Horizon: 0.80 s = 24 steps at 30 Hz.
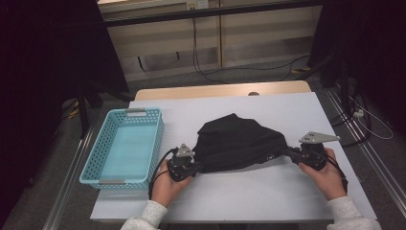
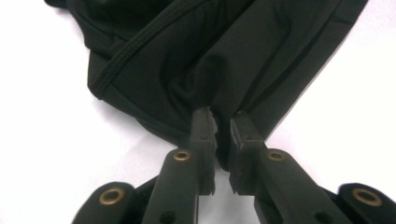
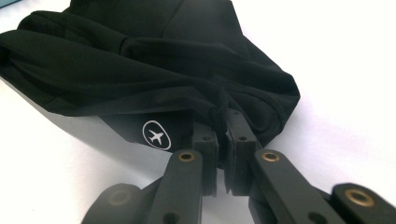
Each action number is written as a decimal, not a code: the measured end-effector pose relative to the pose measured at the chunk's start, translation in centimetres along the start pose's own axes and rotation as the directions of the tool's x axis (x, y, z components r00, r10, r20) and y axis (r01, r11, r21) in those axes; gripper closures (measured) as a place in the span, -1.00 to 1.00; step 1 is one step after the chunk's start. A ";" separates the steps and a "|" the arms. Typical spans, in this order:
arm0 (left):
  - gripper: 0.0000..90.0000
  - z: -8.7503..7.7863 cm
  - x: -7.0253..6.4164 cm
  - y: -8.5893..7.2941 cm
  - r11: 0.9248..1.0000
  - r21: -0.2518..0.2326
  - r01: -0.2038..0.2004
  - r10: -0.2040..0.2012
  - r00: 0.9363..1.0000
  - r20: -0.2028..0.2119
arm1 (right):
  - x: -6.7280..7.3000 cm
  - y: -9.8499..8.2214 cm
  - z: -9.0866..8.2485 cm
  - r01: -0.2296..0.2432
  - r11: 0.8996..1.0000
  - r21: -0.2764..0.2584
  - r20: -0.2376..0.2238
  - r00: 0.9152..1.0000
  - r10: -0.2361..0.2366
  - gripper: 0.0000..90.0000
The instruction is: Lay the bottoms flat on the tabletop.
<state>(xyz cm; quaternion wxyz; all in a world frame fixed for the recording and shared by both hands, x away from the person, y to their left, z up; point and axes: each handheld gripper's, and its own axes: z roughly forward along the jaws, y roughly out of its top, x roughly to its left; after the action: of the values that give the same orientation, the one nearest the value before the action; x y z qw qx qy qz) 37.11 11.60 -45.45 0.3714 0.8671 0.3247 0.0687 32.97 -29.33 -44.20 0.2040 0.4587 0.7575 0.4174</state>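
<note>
Both corners of the black garment (image 1: pixel 239 143) are now pinched, one in the left tool (image 1: pixel 194 165) and one in the right tool (image 1: pixel 293 154), but it lies bunched mid-counter (image 1: pixel 268 191) beside the blue basket (image 1: pixel 95 158), so spreading or folding likely remains.

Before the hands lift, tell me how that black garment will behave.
The black garment is probably floppy: it bunches where the left tongs and right tongs pinch it. It likely sags between them. Its smooth fabric might slip.
</note>
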 end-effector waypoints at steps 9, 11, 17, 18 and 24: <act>0.89 -1.4 0.4 1.2 0.995 -0.041 0.091 -0.089 0.995 0.034 | 0.2 0.3 -0.5 0.007 1.000 -0.015 -0.009 1.000 -0.007 0.89; 0.89 -2.2 0.6 1.8 0.993 -0.068 0.094 -0.092 0.995 0.034 | 0.2 0.6 -0.9 0.005 0.999 -0.034 -0.015 1.000 -0.005 0.90; 0.90 -4.3 1.6 3.1 0.978 -0.147 0.147 -0.139 0.988 0.062 | 0.8 1.9 -1.7 0.040 0.997 -0.070 -0.007 0.999 -0.040 0.90; 0.90 -4.7 1.8 3.4 0.977 -0.157 0.146 -0.138 0.989 0.060 | 0.9 2.2 -1.7 0.049 0.997 -0.068 -0.013 0.999 -0.050 0.90; 0.90 -7.1 3.3 6.2 0.964 -0.213 0.159 -0.155 0.987 0.037 | 0.6 3.7 -1.8 0.058 0.995 -0.084 -0.029 0.998 -0.061 0.90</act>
<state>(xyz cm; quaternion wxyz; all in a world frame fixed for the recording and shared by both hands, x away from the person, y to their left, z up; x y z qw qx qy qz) 40.27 14.71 -36.48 0.4708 0.7939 0.3793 0.0650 33.36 -28.79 -40.05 0.2234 0.4205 0.7559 0.4494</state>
